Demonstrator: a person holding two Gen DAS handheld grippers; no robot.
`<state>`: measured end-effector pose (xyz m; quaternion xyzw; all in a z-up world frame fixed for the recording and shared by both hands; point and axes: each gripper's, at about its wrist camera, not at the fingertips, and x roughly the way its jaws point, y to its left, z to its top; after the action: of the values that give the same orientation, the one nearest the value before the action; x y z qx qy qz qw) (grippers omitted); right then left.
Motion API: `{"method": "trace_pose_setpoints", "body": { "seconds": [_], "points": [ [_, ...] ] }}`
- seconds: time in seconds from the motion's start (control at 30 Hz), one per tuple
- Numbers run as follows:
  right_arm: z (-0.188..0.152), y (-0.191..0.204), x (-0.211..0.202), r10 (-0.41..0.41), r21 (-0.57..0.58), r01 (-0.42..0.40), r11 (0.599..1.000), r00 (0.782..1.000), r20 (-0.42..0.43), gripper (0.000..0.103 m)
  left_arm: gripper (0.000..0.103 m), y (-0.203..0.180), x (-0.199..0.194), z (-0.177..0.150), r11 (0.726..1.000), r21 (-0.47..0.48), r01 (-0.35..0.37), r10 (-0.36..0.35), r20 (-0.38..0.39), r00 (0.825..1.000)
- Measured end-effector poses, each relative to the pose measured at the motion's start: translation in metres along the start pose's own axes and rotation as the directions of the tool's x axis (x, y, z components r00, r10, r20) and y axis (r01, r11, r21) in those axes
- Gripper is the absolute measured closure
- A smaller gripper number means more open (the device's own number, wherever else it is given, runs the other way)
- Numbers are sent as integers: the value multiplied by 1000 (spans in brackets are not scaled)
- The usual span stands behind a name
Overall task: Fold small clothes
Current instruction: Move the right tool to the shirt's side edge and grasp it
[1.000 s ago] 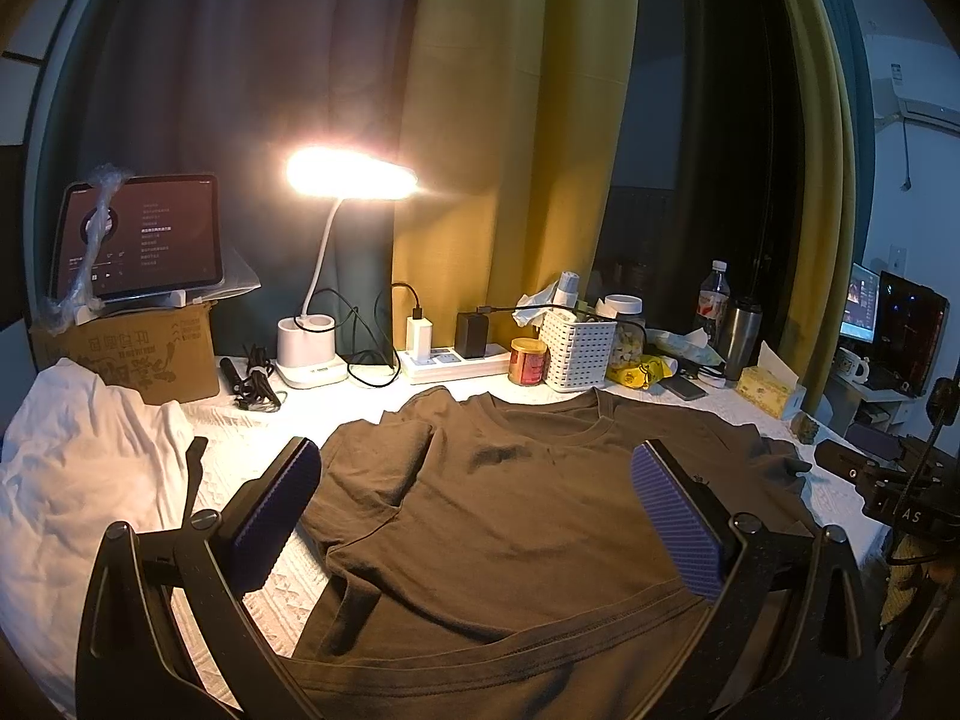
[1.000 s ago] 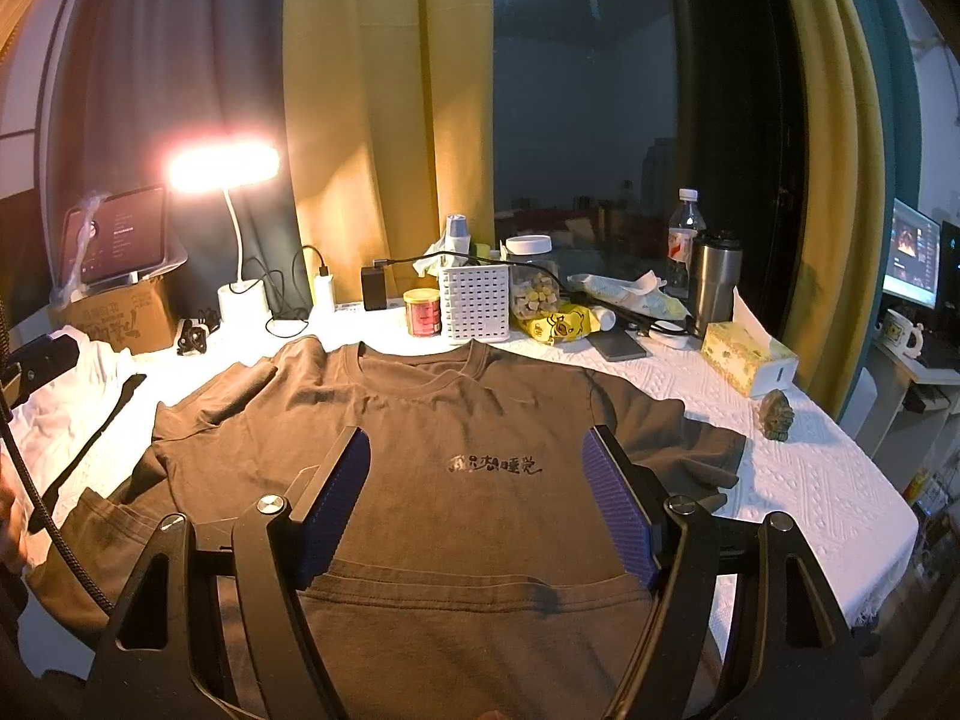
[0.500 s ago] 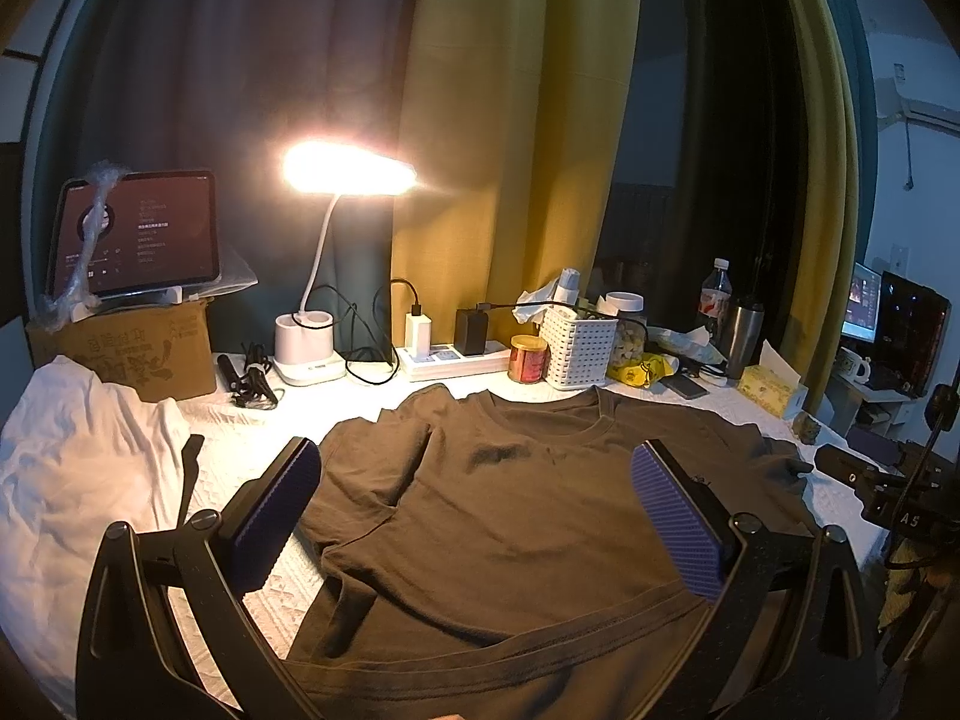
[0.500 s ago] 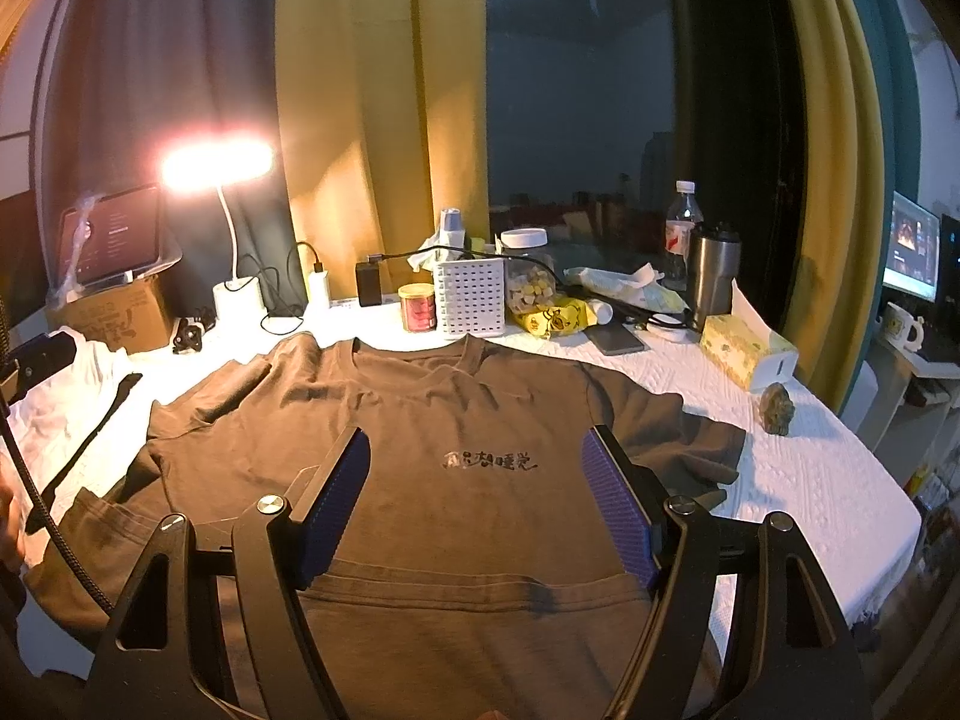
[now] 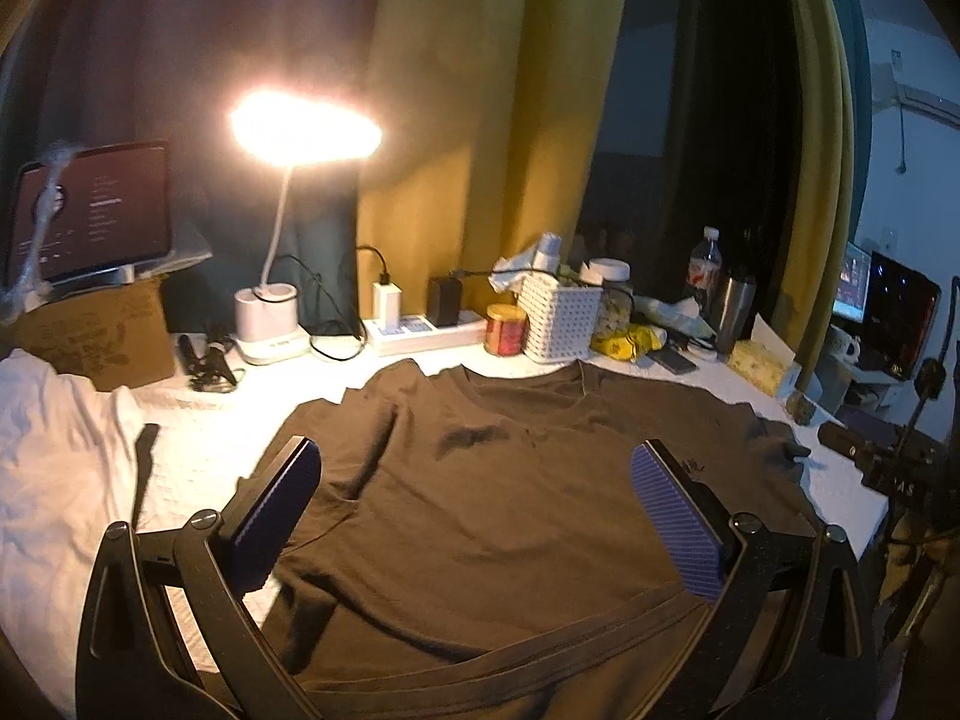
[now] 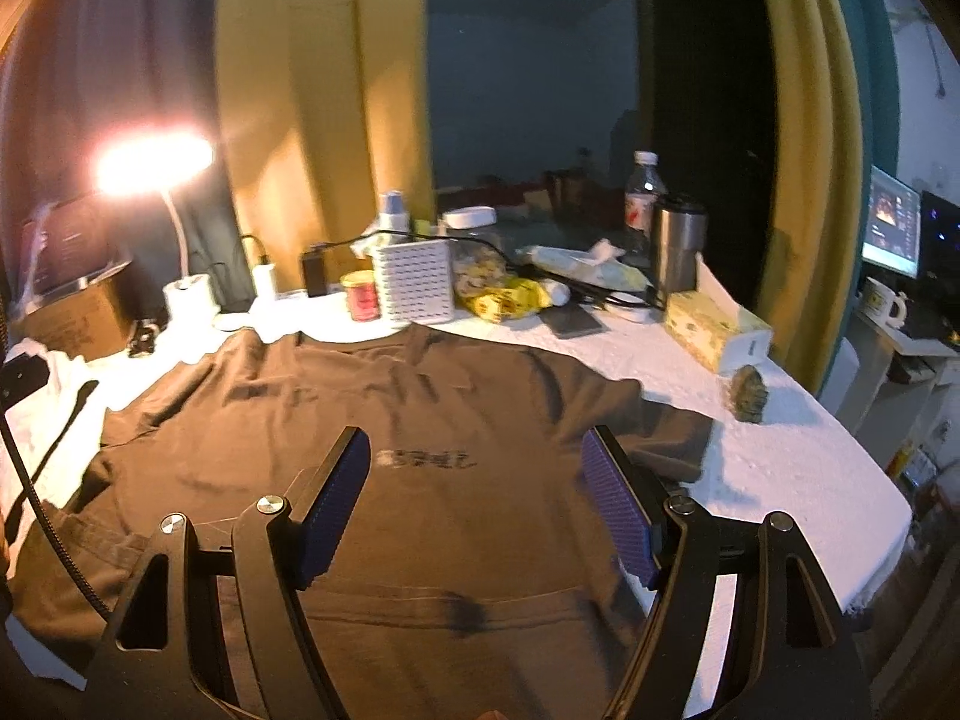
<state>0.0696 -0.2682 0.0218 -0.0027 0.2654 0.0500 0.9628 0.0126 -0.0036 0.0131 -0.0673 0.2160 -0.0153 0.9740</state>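
A dark brown T-shirt (image 5: 492, 498) lies spread flat, front up, on the white-covered table, collar toward the far side and hem toward me. It also shows in the right wrist view (image 6: 420, 420), with a small printed logo (image 6: 427, 458) on the chest. My left gripper (image 5: 474, 516) is open and empty, hovering over the shirt's lower left part. My right gripper (image 6: 474, 498) is open and empty, hovering over the lower middle of the shirt, near the hem.
A lit desk lamp (image 5: 282, 276), power strip (image 5: 420, 330), red can (image 5: 505, 329), white basket (image 5: 558, 318), bottle, steel tumbler (image 6: 677, 252) and tissue box (image 6: 714, 330) line the far edge. White cloth (image 5: 54, 450) lies at left. A stone (image 6: 747, 393) sits at right.
Both grippers have moved forward and lower over the shirt; the views are motion-blurred now. The shirt has not moved, and both grippers stay open.
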Motion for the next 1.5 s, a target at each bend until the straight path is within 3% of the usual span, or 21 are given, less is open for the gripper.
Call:
{"method": "trace_pose_setpoints", "body": {
  "seconds": [0.23,0.7,1.17,1.27,1.43,1.5],
  "points": [
    [3,-41,25,-49,31,50,998,998,-50,27,1,-15,33,5,1000,4,29,-28,-79,996],
    [13,-119,94,-104,92,119,989,982,-160,27,1,-33,95,17,999,26,21,-16,-173,985],
    [-2,-165,167,-99,144,153,978,940,-325,29,1,-34,148,19,1000,28,-15,21,-252,968],
    [-5,-170,178,-83,153,147,977,930,-358,37,1,-33,154,18,999,31,-12,20,-264,964],
    [-3,-162,185,-92,108,141,984,926,-367,43,1,-28,157,18,1000,24,-5,12,-272,962],
    [-3,-157,186,-94,83,132,988,927,-364,76,1,-26,153,18,1000,23,-1,7,-265,964]
  ]
}}
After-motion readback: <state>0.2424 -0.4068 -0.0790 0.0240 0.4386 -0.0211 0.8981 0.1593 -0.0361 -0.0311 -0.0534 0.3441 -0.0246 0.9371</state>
